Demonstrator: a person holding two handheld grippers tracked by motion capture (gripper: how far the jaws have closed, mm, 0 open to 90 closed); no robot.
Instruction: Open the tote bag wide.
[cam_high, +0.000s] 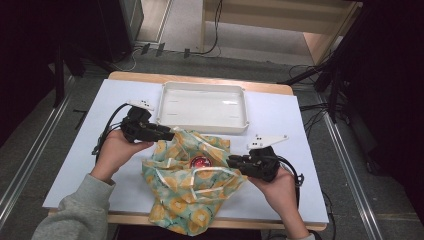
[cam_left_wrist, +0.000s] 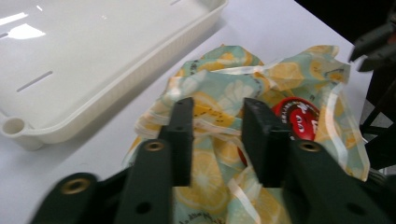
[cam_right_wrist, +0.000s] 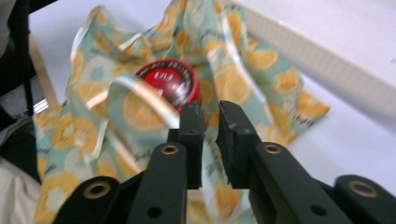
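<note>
Flanking a lemon-print bag (cam_high: 192, 187) on the white table (cam_high: 280, 120), just in front of a white tray (cam_high: 202, 106): left gripper (cam_high: 169, 134) jaws apart, empty; right gripper (cam_high: 234, 161) jaws narrowly parted, gripping nothing. Red-lidded can (cam_high: 201, 162) lying inside the bag's mouth.

The bag (cam_high: 192, 187) lies on the worktop (cam_high: 280, 120) at its near edge, centre, w/ the bottom corner hanging over that edge. The tray (cam_high: 202, 106) sits behind the bag, toward the far edge, just beside the bag's far rim. A can (cam_high: 200, 162) lies inside the bag's mouth; left gripper (cam_high: 167, 134) is at the bag's far-left rim, right gripper (cam_high: 234, 161) at its right rim.
</note>
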